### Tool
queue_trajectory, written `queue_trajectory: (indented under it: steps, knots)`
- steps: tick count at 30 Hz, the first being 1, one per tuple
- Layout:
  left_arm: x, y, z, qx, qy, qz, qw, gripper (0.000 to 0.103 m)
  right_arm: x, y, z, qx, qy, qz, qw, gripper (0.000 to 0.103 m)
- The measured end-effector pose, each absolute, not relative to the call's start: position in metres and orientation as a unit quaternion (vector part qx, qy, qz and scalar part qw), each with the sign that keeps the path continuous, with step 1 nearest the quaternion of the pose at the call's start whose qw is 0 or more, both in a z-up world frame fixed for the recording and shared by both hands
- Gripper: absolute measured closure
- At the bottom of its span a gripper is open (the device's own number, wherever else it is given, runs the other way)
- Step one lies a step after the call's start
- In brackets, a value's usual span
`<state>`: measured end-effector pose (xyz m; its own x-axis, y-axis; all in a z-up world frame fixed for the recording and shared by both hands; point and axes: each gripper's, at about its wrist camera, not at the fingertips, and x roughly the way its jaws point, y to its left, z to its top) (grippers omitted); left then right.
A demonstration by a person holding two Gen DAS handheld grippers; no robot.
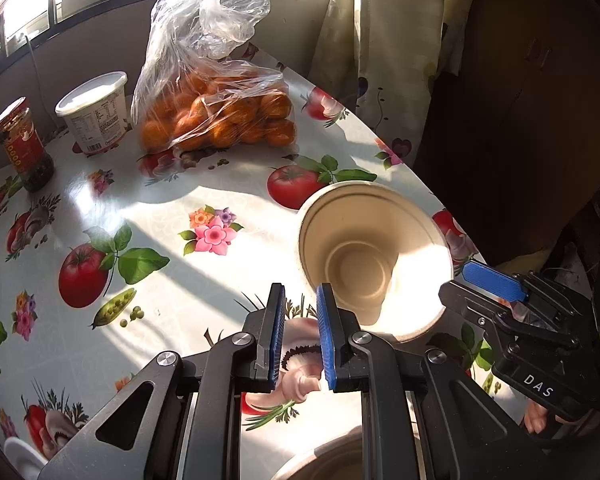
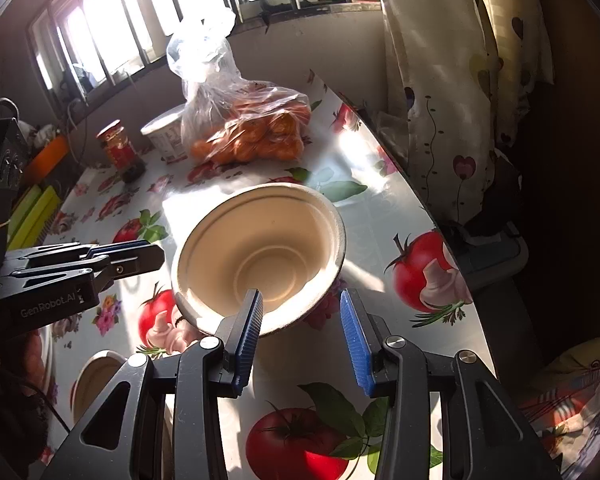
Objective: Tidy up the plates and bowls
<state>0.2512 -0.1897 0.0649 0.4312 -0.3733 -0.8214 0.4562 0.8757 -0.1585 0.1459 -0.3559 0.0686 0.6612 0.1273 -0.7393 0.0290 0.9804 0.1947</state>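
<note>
**Me:** The beige bowl (image 2: pixel 260 256) stands upright on the tabletop (image 1: pixel 204 184), on the near side of the bag of oranges (image 1: pixel 220 120) and close to the tabletop's right-hand edge. It is empty, with sun on its inner wall.

**Helper:** What are your tongs doing?

**Me:** My right tongs (image 2: pixel 302 340) stand apart with nothing between them. Seen from their own camera, one finger overlaps the bowl's near rim and the other lies just outside the wall, so they look lined up to straddle that rim. I cannot tell if either pad touches it. My left tongs (image 1: pixel 298 340) are nearly together, a narrow gap left, empty, just beside the bowl's left wall.

**Helper:** How will the bowl handle?

**Me:** I judge it light and thin-walled, like pressed fibre or paper, so it may flex or dent under a hard squeeze. Its matte skin should not slip much against the ribbed blue pads. Being light, it could slide across the glossy oilcloth if nudged before the pinch closes.

**Helper:** So where do you grab?

**Me:** On the rolled rim at the near side, one pad inside and one outside, gently. A second bowl (image 2: pixel 96 384) sits nearer me than the first, a likely place to nest it.
</note>
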Motion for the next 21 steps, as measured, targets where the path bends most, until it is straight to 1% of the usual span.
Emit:
queue_trajectory:
  steps: [1,3,7,11,21]
  knots:
    - [0.252,-0.19,0.064,0.042,0.475,-0.246,0.844,0.086,0.147,-0.356,0.068,0.096,0.411,0.027,0.906,0.063]
    - [0.254,-0.193,0.062,0.044,0.479,-0.249,0.841,0.086,0.149,-0.356,0.066,0.097,0.413,0.026,0.905,0.069]
    - [0.254,-0.2,0.058,0.066,0.487,-0.25,0.834,0.086,0.152,-0.355,0.064,0.097,0.415,0.029,0.904,0.071]
    - [0.256,-0.201,0.055,0.068,0.493,-0.244,0.832,0.086,0.153,-0.355,0.064,0.1,0.415,0.029,0.904,0.077]
    - [0.252,-0.206,0.054,0.076,0.489,-0.247,0.833,0.086,0.153,-0.355,0.063,0.099,0.416,0.028,0.904,0.081]
